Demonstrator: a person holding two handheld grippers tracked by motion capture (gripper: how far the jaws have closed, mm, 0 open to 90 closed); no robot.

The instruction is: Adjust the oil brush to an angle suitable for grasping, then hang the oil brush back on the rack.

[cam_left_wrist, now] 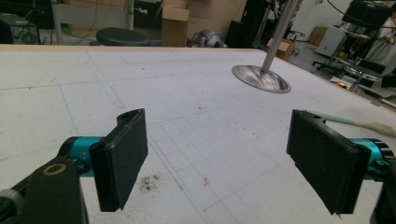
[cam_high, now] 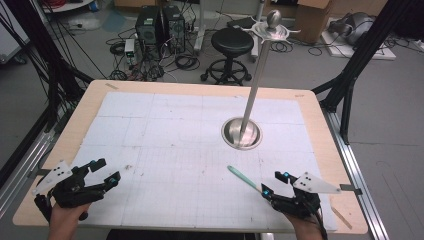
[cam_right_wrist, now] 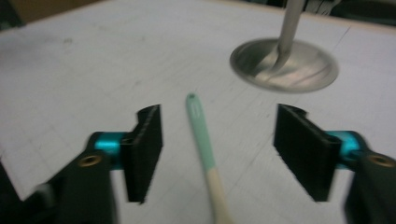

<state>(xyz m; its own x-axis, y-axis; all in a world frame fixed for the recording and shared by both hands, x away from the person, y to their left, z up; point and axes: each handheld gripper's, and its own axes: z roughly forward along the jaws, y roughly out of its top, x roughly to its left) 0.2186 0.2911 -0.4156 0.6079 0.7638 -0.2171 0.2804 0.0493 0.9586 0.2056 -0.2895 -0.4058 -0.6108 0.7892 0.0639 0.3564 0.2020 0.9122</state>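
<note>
The right gripper [cam_right_wrist: 217,154] stood open astride the toothbrush [cam_right_wrist: 201,135], which lay released near the table's [cam_high: 310,107] front right edge. The left gripper [cam_left_wrist: 217,163] was open, empty. Next: withdrawal.

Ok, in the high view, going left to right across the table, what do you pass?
Left gripper, jaws open → green-handled toothbrush lying flat on the white mat → round steel base of the metal stand, farther back → right gripper, jaws open around the toothbrush's near end without pressing on it.
</note>
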